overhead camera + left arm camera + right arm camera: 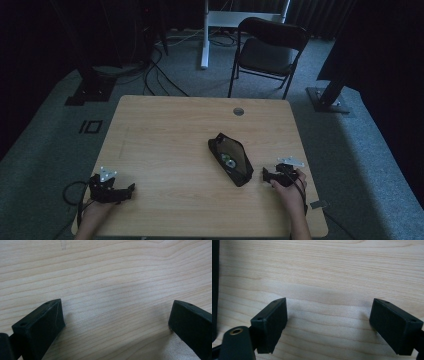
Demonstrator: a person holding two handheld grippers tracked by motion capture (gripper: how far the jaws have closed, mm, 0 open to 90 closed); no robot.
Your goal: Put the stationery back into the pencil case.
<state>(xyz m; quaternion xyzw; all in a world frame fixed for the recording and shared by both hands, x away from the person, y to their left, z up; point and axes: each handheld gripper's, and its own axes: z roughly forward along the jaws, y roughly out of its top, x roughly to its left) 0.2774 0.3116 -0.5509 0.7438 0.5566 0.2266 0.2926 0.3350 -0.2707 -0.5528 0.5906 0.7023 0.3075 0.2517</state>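
Nothing is started yet — the black pouch (231, 159) lies unzipped on the worktop (165, 145), untouched. The right gripper (267, 175) rests just beside the pouch, the left gripper (127, 190) well apart — both spread, holding nothing.

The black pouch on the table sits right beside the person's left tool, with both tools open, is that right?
Not quite. The black pouch lies beside the right tool, as the high view shows; the left tool rests well apart near the other corner of the table. Both tools are indeed open.
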